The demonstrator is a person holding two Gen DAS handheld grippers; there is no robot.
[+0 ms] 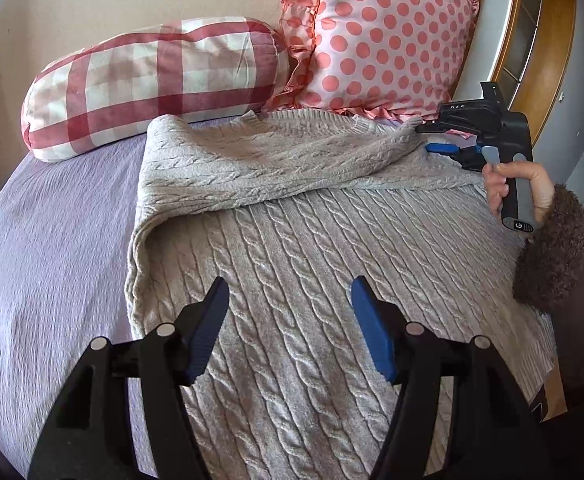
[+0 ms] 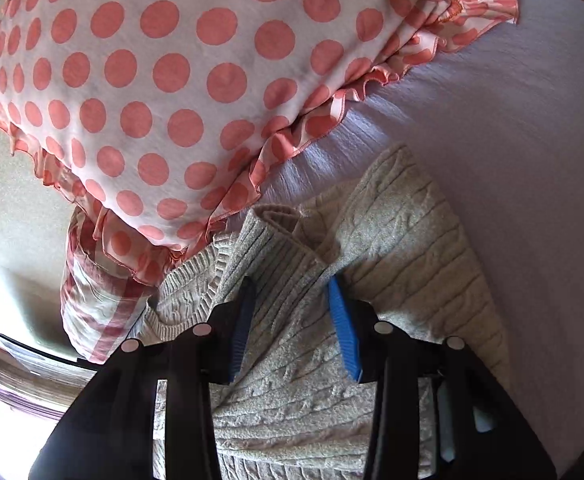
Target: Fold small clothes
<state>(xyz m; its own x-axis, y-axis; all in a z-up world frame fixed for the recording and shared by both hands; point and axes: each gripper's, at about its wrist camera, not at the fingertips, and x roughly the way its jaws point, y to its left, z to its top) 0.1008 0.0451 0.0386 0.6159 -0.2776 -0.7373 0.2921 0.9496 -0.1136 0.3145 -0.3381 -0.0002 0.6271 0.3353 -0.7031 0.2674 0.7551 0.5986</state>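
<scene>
A bed covered in a lilac sheet was seen against a beige wall, with a grey cable-knit sweater spread across it.

The left gripper was held above the body of the sweater, its blue fingers spread wide apart with nothing between them. The sweater's knit lay flat beneath them, and a sleeve was folded across the upper part of the garment.

The right gripper was positioned at the far end of that sleeve, near the ribbed cuff. Its fingers were set apart, with sleeve fabric bunched between them; whether the fabric was actually pinched could not be told. In the left wrist view the same gripper was seen held by a hand in a brown fuzzy cuff, at the sweater's right edge.

Beyond the sweater, a pink polka-dot pillow with a ruffled edge and a red-and-white checked pillow were propped against the wall.
</scene>
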